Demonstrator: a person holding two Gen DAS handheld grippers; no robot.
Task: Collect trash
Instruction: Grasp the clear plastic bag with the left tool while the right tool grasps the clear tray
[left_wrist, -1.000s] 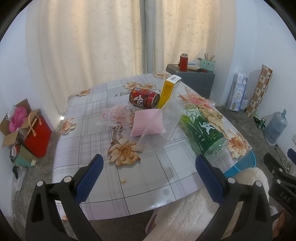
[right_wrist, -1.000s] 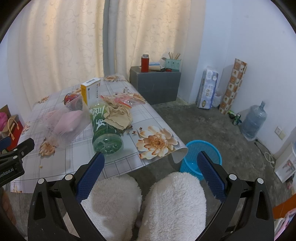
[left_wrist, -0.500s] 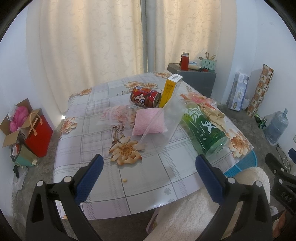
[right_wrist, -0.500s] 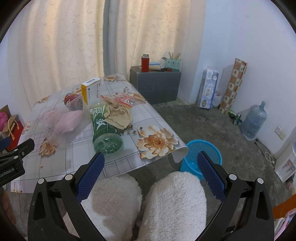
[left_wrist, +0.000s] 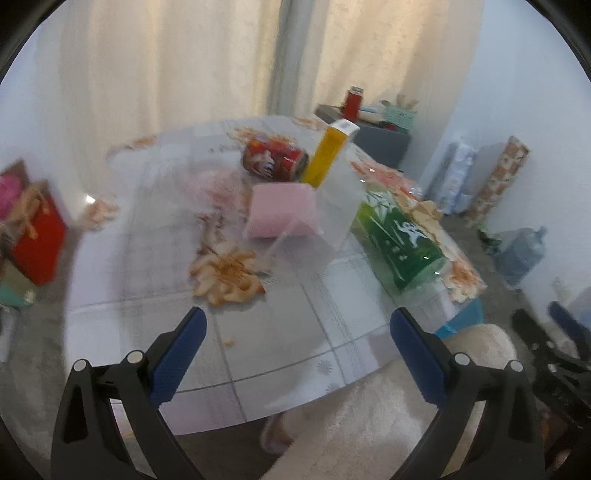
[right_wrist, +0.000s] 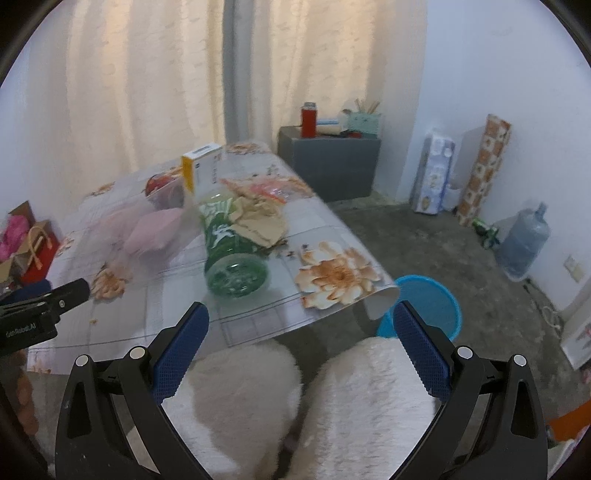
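Trash ahead of both tools, none picked up yet. My left tool (left_wrist: 295, 354) is spread wide with nothing between its pads; my right tool (right_wrist: 301, 347) the same, hovering off the near table (right_wrist: 258, 317) edge above my knees.

Ahead of the right tool, nearest: green bottle (right_wrist: 231, 251) on its side, base toward me, torn paper (right_wrist: 258, 221) resting against it. Beyond that, yellow box (right_wrist: 199, 166) standing upright. Ahead of the left tool: clear bag (left_wrist: 332, 206) with a pink pad (left_wrist: 282, 214), red can (left_wrist: 275, 162) on its side behind it. Blue bin (right_wrist: 428, 306) on the floor, just right of and below the right tool.

Risks, as I judge them:
- Bottle and can are round and lying down; a pad nudging one side could roll them off the table.
- Box looks tippy; brushing the bag may knock it over.
- Clear bag is slack; a pinch may catch film only and drop the pad.
- Both views are smeared, so my aim is uncertain.
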